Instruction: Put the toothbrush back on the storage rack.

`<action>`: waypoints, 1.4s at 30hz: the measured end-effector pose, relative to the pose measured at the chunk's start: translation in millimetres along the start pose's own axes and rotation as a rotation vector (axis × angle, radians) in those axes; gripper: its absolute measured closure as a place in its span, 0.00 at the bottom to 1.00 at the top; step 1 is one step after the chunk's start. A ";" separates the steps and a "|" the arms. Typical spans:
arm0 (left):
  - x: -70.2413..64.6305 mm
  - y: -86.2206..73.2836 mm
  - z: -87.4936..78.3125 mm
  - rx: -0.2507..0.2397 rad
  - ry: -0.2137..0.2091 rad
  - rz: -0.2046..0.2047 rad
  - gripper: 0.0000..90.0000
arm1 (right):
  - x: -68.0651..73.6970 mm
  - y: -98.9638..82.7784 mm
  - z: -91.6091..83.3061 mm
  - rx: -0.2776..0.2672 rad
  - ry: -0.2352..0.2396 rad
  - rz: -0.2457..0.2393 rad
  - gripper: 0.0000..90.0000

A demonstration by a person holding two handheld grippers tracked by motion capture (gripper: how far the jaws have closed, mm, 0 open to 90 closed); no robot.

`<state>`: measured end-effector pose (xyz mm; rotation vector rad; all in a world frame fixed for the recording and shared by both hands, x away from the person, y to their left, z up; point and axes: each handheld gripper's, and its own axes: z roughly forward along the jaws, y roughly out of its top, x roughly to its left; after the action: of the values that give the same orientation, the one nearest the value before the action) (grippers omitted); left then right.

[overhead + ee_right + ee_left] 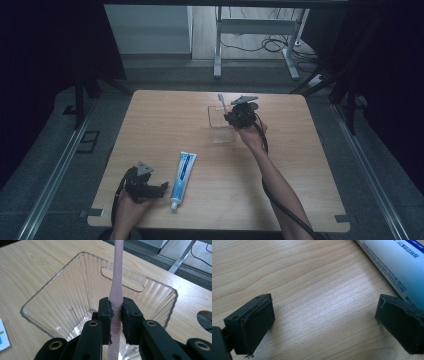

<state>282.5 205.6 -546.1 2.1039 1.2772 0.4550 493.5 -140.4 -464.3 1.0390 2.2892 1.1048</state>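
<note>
The right gripper [116, 317] pinches a pale pink toothbrush [117, 285] by its ribbed handle, holding it above the mouth of a clear, fluted plastic bin [62, 287] on the wooden table [165, 125]. To do this well, keep the handle upright and lower it clear of the bin's walls; its depth is hard to judge. The left gripper [324, 322] rests spread beside a smooth toothpaste tube [397, 262].

On my feed I count one toothbrush [117, 277], pink, one clear plastic box [62, 290], and one toothpaste tube [182, 177] on the one wooden tabletop [165, 125]; two grippers, the left gripper [159, 190] and the right gripper [231, 116], each with two black jaws, four altogether
</note>
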 end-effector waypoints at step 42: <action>0.1 0.0 0.0 0.000 -0.001 0.000 0.03 | 8.8 4.0 6.4 0.066 0.002 0.022 0.70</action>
<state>282.5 205.6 -546.1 2.1041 1.2769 0.4544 493.6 -128.8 -465.3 1.0913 2.3356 1.0455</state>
